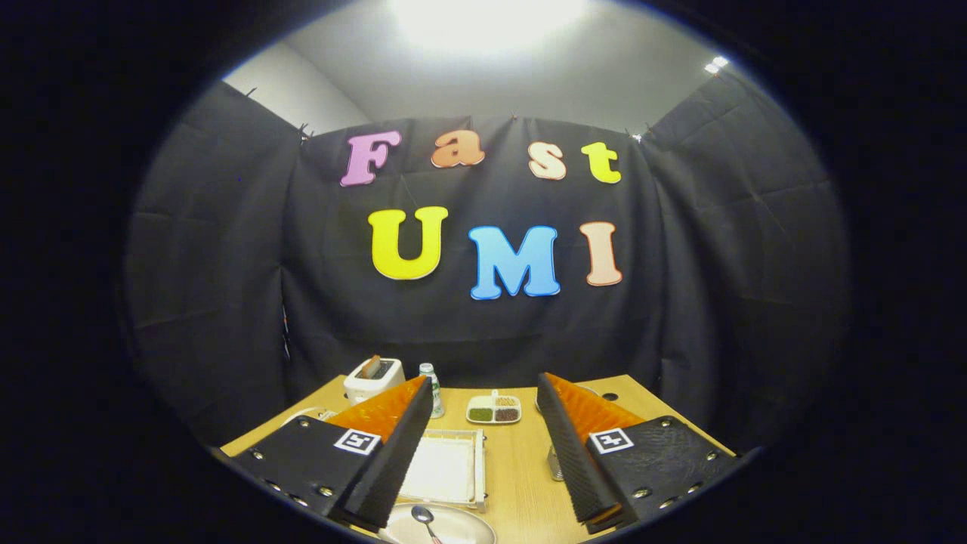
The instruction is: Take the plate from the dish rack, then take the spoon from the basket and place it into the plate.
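Observation:
My gripper (483, 397) is open, raised above the wooden table (521, 468), and nothing sits between its fingers. Low down, close beneath the fingers, a white plate (461, 529) lies on the table with a metal spoon (423, 518) resting in it. Just beyond the plate a white dish rack tray (446, 468) lies flat on the table, partly covered by the left finger (393, 431). A small metal object, maybe the basket (555, 462), peeks out beside the right finger (574, 431); most of it is hidden.
At the table's far side stand a white toaster (372, 378) with toast in it, a small bottle (430, 389) and a divided dish (493, 409) holding grains. A round plate edge (593, 391) shows behind the right finger. Black cloth walls close the booth.

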`<state>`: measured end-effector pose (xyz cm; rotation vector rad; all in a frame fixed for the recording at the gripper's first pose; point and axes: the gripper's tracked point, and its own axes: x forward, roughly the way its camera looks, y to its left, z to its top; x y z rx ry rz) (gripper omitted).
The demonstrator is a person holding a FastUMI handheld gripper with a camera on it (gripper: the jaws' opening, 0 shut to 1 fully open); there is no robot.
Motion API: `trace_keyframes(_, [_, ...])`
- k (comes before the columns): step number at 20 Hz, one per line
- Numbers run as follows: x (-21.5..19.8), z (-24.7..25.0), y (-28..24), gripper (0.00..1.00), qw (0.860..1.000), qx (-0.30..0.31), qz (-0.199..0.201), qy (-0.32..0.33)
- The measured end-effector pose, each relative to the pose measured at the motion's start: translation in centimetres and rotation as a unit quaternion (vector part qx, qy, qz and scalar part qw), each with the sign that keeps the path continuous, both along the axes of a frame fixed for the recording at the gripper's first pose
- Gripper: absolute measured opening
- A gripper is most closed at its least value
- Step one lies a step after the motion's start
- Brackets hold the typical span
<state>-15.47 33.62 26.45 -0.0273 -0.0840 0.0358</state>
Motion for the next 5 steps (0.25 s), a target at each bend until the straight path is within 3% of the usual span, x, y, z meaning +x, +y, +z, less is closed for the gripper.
trace_keyframes(2, [0.4,0.8,-0.3,0.98,0.999,0.011,0.020,-0.024])
trace_keyframes(5, [1.6,1.7,-1.9,0.98,0.998,0.009,0.023,-0.066])
